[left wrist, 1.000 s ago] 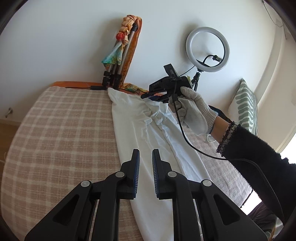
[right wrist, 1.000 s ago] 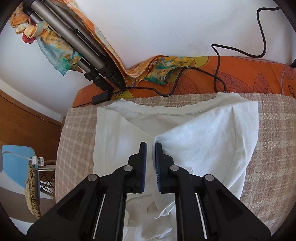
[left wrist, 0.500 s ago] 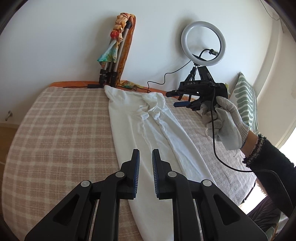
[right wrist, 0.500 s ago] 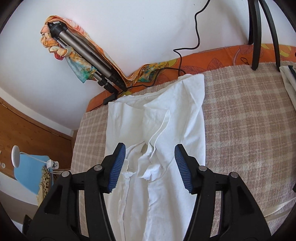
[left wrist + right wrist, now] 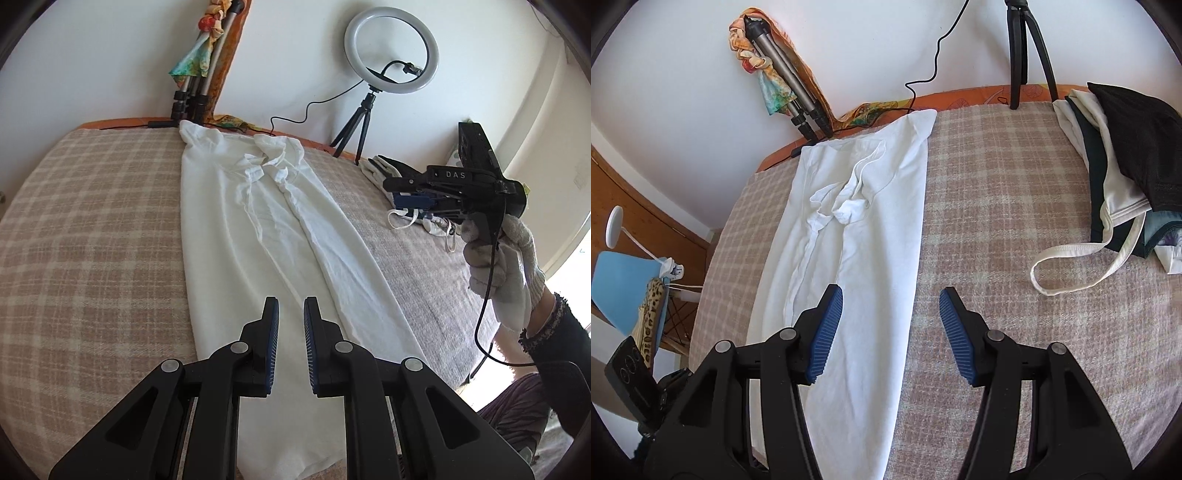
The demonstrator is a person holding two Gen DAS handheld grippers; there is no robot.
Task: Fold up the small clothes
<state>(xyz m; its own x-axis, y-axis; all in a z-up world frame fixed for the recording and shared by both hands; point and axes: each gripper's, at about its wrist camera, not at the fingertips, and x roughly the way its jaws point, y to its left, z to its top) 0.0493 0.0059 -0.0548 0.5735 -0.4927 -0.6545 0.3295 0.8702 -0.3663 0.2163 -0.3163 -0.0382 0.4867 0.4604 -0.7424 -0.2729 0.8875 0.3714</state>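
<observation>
Since the earlier frames our right gripper (image 5: pixel 890 332) had let go of the folded-in sleeve near the collar and swung away to the right, so that in the left wrist view it hung above the far side of the bed in a gloved hand (image 5: pixel 502 266), its jaws standing apart with nothing between them. Our left gripper (image 5: pixel 290 343) had drifted only a little and hovered over the near end of the white T-shirt (image 5: pixel 266 229), its jaws nearly closed on nothing, a thin gap showing between the pads. The shirt lay lengthwise on the checked blanket (image 5: pixel 92 221) as a long narrow strip, both sides already turned in and the sleeves bunched just below the collar. We judged the next fold to be hem up toward collar; to do it well we needed both grippers at the near corners, pinching every layer together, lifting evenly and smoothing the bunched sleeves first. Around us stood a ring light on its small tripod (image 5: pixel 391 51) by the wall, a folded tripod wrapped in a scarf (image 5: pixel 783 85), and a pile of other clothes (image 5: pixel 1123 147) with a white strap (image 5: pixel 1071 269) trailing out, well apart from the shirt. The right gripper's dangling cable (image 5: pixel 484 317) could have snagged the fabric.
</observation>
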